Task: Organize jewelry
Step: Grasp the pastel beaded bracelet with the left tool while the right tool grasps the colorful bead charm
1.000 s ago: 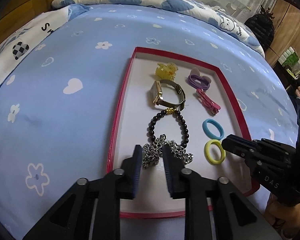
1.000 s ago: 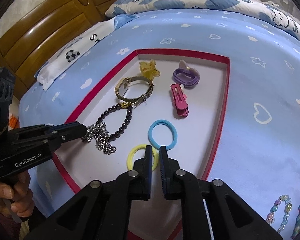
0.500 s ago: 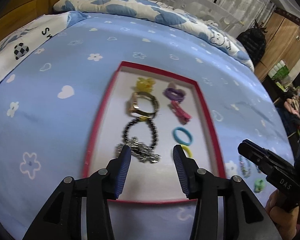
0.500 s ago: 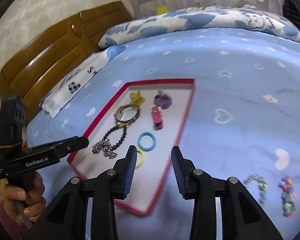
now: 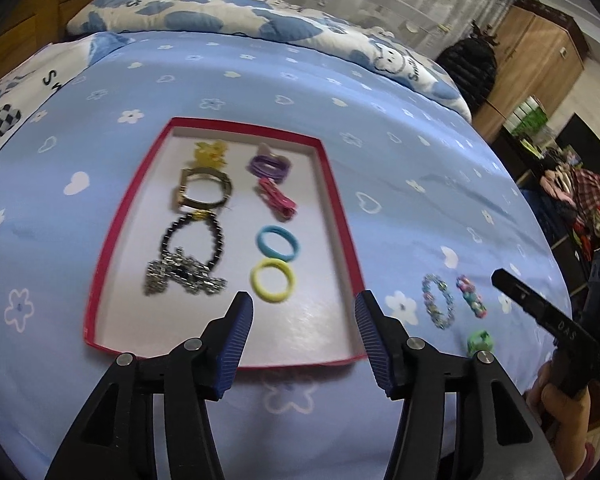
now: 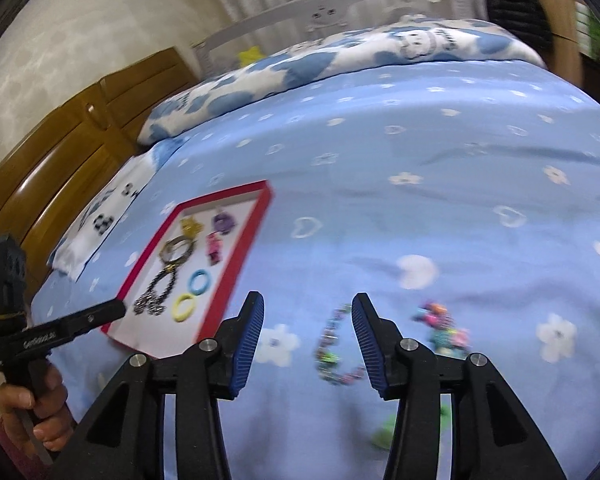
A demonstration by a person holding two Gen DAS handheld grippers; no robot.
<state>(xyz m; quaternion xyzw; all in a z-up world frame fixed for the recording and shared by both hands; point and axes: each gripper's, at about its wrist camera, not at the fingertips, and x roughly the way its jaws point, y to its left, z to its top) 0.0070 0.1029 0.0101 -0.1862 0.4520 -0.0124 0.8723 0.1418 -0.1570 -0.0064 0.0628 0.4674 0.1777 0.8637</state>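
both grippers empty, fingers just opened to medium gap. left gripper hangs above near end of red tray. right gripper hangs above beaded bracelet lying on bed. we judge next pick: bracelet. we straddle one strand, descend, avoid pinching sheet.

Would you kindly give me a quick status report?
Both claws, left and right, open, empty. Red-rimmed tray holds eight pieces. Beaded bracelets wait on sheet. Nothing blocking.
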